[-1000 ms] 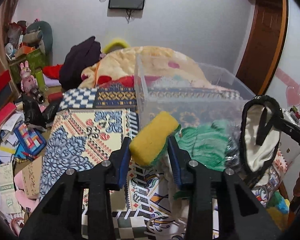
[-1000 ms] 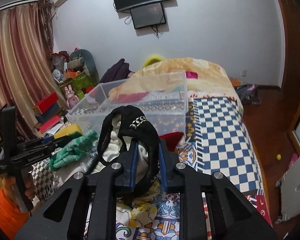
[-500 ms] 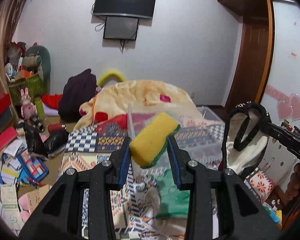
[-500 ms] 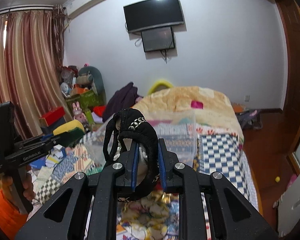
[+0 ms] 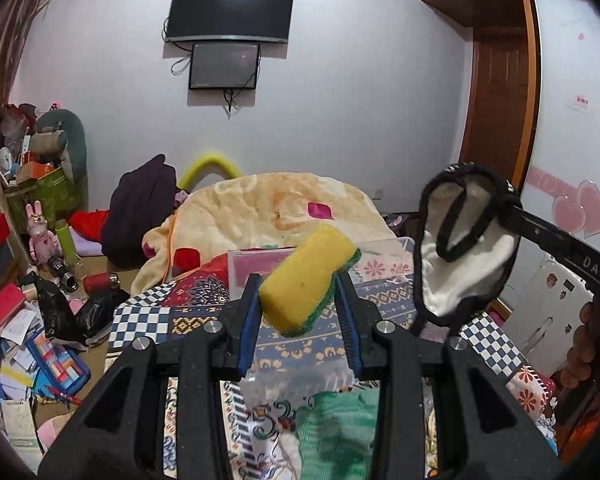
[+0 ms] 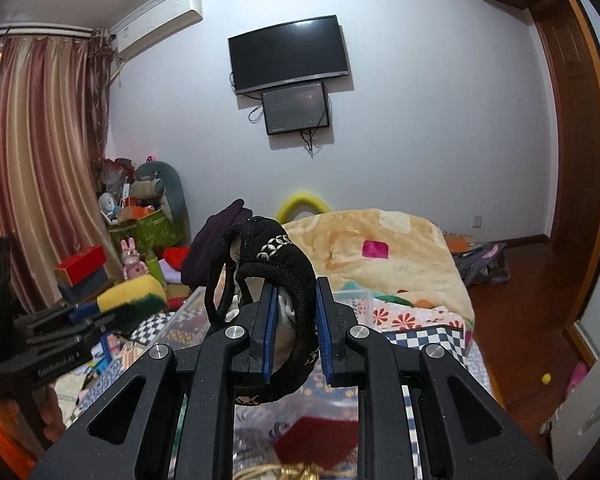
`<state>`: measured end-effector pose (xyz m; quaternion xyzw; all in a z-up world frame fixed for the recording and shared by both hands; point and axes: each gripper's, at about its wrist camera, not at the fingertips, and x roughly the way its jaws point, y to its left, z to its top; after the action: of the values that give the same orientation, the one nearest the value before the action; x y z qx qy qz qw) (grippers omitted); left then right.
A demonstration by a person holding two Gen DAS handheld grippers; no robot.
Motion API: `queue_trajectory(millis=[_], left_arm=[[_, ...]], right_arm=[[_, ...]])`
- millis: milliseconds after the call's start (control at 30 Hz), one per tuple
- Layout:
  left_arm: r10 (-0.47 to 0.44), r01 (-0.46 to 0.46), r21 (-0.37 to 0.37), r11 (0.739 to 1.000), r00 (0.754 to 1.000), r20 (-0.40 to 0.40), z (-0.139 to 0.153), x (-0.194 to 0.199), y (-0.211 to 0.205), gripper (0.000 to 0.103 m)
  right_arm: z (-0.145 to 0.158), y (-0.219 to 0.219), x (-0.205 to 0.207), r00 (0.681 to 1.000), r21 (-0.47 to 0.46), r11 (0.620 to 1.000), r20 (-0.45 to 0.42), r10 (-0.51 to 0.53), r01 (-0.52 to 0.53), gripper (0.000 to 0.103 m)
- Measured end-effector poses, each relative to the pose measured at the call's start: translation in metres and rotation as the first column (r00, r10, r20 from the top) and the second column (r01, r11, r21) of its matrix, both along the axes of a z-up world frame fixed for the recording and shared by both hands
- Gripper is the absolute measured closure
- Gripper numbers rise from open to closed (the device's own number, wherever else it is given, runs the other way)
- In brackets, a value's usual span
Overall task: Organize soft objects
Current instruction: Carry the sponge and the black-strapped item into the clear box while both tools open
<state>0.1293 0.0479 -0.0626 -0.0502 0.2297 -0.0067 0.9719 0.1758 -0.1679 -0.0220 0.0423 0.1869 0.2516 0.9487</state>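
A bed (image 5: 260, 320) covered in a patchwork spread of blue-and-white checks and printed patterns is seen filling the lower room, with a bulky cream-and-orange fleece blanket (image 5: 276, 208) heaped at its far end. On the pale wall behind, a curved black television (image 5: 230, 12) is mounted above a smaller dark screen (image 5: 225, 66). Pleated reddish curtains (image 6: 32, 168) are hung along the left side, and a glossy wooden door frame (image 6: 580, 140) is seen at the right. The floor to the left is crowded with boxes, papers, black bags and a small pink rabbit figure (image 5: 40, 232). A clear, hard-walled plastic bin (image 5: 384, 246) is set on the bed, directly ahead of both grippers and below what they carry. A knitted green cloth (image 5: 340, 428) is seen lying on the spread, partly hidden under the left tool. A soft black-edged item with a fluffy white lining (image 5: 464, 248), rounded and pouch-like with looped straps, is clamped between the narrowly set blue pads of the right gripper (image 6: 296, 332) and held in the air above the bed, to the right of the sponge. A porous yellow sponge with a green scouring layer (image 5: 306, 280), block-shaped with rounded corners, is pinched at a tilt between the ribbed blue pads of the left gripper (image 5: 298, 320), raised in front of the bin.
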Motion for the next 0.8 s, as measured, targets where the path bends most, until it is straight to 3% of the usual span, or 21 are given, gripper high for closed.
queue_trajectory(millis=[200,400,800], left_arm=[[-0.026,0.026,0.001,1.0,0.997,-0.069,-0.015,0.032,-0.006,0.067],[-0.013,0.02,0.056,0.998,0.992,-0.126,-0.035,0.057,-0.011,0.067],[-0.032,0.05,0.067,0.997,0.968,-0.248,-0.059,0.079,-0.016,0.066]], right_arm=[[-0.014,0.009,0.018,0.999,-0.014,1.0,-0.044,-0.024,0.023,0.087],[-0.035,0.02,0.035,0.993,-0.076,0.997,-0.11,-0.037,0.029,0.087],[-0.057,0.032,0.052,0.969,-0.171,0.984,-0.245,0.006,-0.05,0.084]])
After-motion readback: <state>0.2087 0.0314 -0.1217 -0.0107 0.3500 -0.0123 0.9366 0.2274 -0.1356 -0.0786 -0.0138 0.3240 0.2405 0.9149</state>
